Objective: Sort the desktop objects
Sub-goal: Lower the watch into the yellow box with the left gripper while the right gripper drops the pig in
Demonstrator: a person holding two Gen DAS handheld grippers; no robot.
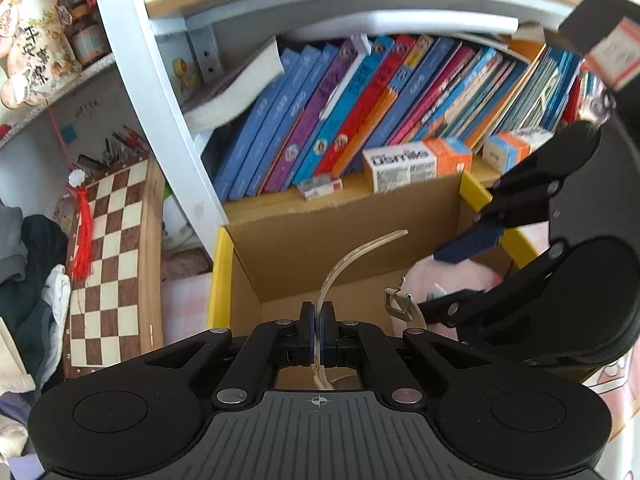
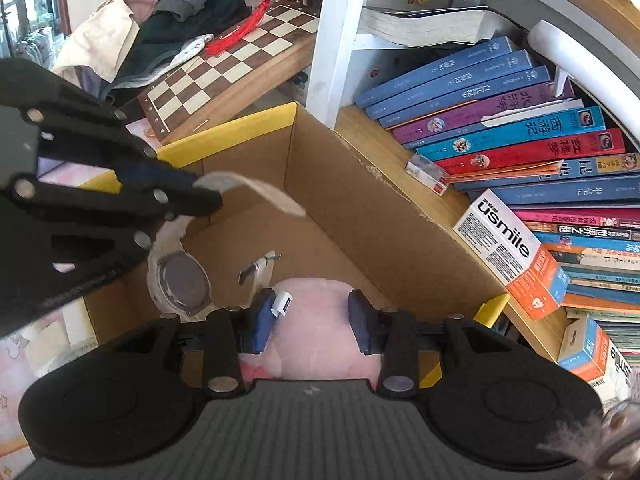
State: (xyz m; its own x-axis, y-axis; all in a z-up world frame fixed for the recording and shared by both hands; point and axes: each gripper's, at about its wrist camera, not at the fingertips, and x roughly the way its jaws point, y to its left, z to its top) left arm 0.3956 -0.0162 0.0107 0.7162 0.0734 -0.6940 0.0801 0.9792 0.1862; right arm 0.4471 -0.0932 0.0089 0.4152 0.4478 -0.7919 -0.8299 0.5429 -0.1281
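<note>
My left gripper point(image 1: 317, 330) is shut on the strap of a white wristwatch point(image 2: 178, 276) and holds it over an open cardboard box point(image 1: 340, 236) with yellow-taped edges. The strap point(image 1: 352, 254) curves up from the closed pads. In the right wrist view the left gripper point(image 2: 200, 196) shows at left, with the watch face hanging below it and the buckle end point(image 2: 260, 266) loose. My right gripper point(image 2: 312, 320) is open, its blue pads either side of a pink plush point(image 2: 316, 328) lying in the box. The right gripper point(image 1: 460, 276) shows at right in the left wrist view.
A wooden shelf point(image 2: 400, 184) of leaning books point(image 1: 360, 112) runs behind the box, with usmile cartons point(image 2: 512, 252) on it. A chessboard point(image 1: 108, 264) and a pile of clothes point(image 2: 132, 32) lie at left. A white shelf post point(image 1: 160, 92) stands beside the box.
</note>
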